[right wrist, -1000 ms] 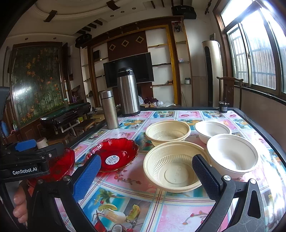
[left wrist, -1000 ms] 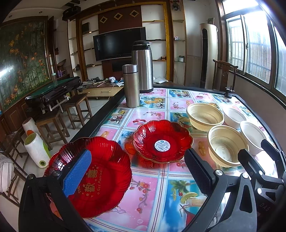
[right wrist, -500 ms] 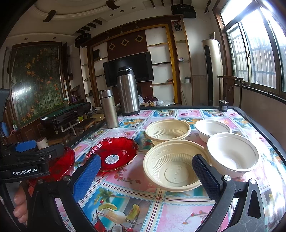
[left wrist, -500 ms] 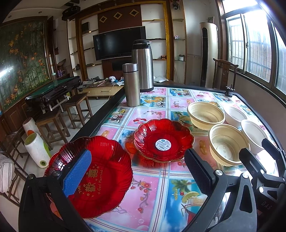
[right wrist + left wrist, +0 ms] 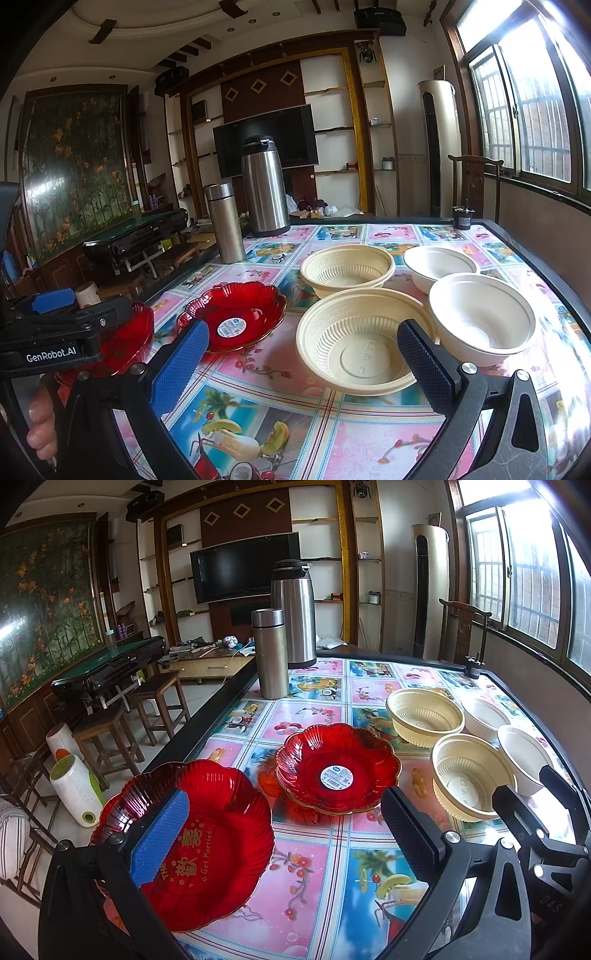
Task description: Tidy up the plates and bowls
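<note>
Though unseen from the left, a hand (image 5: 40,424) shows rightward.

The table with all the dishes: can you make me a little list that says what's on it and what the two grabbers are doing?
red plates: two, a big one near the left gripper, a smaller one with a sticker
cream bowls: two
white bowls: two
steel flasks: a tall one and a short one, at the far end
left gripper: open, holding nothing
right gripper: open, holding nothing
</note>
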The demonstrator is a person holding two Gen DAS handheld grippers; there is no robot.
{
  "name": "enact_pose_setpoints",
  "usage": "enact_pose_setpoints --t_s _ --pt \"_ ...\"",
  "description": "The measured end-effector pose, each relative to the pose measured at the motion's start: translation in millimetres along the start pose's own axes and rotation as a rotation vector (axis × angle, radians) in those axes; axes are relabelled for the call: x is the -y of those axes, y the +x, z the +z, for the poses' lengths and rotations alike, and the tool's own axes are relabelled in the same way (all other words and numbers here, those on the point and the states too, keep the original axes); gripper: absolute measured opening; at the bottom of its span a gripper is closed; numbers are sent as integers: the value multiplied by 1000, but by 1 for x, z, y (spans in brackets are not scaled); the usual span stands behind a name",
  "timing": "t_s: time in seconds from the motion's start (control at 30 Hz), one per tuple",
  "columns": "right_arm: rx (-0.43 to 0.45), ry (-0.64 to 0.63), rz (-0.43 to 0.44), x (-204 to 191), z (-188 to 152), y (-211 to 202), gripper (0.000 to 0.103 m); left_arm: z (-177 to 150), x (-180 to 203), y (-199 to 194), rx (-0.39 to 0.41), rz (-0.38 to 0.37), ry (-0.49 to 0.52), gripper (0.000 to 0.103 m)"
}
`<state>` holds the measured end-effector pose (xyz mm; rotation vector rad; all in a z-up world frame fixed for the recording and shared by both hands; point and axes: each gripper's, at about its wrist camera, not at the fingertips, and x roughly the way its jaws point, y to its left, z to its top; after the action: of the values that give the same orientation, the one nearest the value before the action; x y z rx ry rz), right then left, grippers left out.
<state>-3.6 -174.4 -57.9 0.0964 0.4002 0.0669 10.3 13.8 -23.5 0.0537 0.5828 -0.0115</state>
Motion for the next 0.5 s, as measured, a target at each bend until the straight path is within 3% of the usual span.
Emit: enact_pose_setpoints --t_s 0.5 --pt "-4 1 -1 -1 0 1 103 0 1 0 -16 -4 8 103"
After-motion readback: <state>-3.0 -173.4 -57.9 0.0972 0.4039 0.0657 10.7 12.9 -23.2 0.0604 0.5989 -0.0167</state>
